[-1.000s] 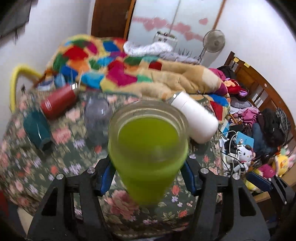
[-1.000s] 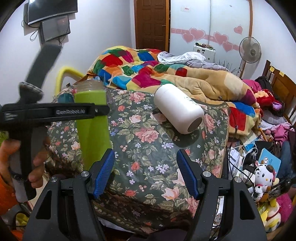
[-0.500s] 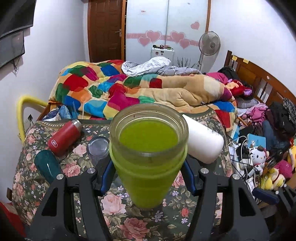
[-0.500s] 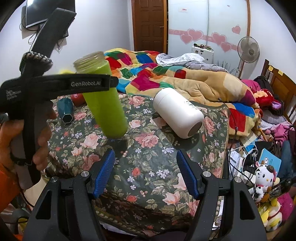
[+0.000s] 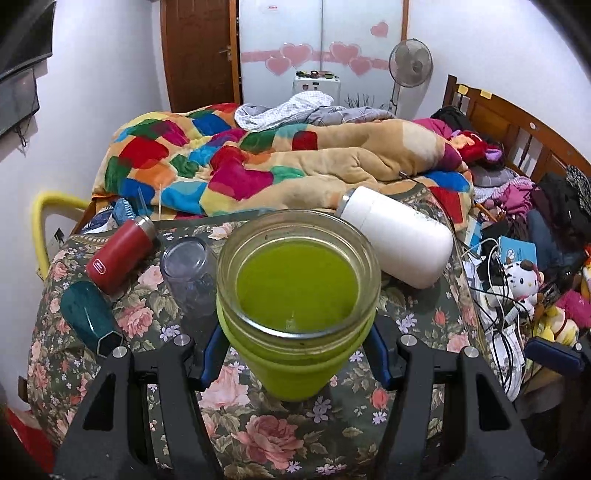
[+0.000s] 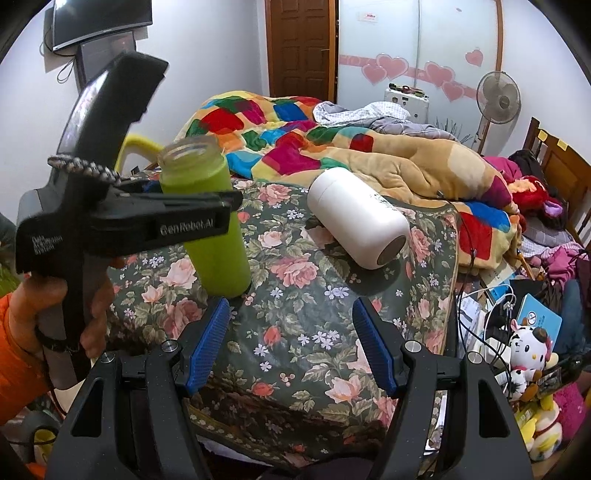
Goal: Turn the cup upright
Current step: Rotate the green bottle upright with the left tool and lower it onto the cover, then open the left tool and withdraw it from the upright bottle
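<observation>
Most of the flip appears done: the green cup [image 5: 295, 314] is clamped between the left gripper [image 5: 295, 354] pads, mouth up with its base on or just above the floral cloth [image 6: 314, 325], release alone remaining, while the right gripper [image 6: 291, 347] is held wide open and empty.

White walls [image 5: 110, 55], brown door [image 5: 199, 51], standing fan [image 5: 410, 63], wooden headboard [image 5: 517, 133], wall TV [image 6: 101, 20].
</observation>
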Demonstrator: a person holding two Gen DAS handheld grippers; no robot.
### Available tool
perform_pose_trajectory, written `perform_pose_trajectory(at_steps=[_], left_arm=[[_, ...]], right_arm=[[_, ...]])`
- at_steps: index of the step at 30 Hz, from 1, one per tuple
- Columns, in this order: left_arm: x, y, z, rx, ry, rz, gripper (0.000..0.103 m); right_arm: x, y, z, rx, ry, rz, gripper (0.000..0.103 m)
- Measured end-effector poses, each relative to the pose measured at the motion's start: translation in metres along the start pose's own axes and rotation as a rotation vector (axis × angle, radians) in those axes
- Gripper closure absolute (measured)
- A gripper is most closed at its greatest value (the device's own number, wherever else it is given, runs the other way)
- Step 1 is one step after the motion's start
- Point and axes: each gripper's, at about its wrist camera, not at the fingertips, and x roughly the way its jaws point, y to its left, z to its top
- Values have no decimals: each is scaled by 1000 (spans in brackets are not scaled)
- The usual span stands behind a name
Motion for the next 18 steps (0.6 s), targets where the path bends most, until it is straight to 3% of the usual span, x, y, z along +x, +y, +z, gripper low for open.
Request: perform_pose_trajectory(at_steps=[12,18], left_arm=[[-24,8,-1,14,18,-62,40],[-83,15,-4,25,-73,-94,38]], right_arm=[[-17,3,1,-1,-27,-6,37],[-45,8,7,16,-92,-15,37]])
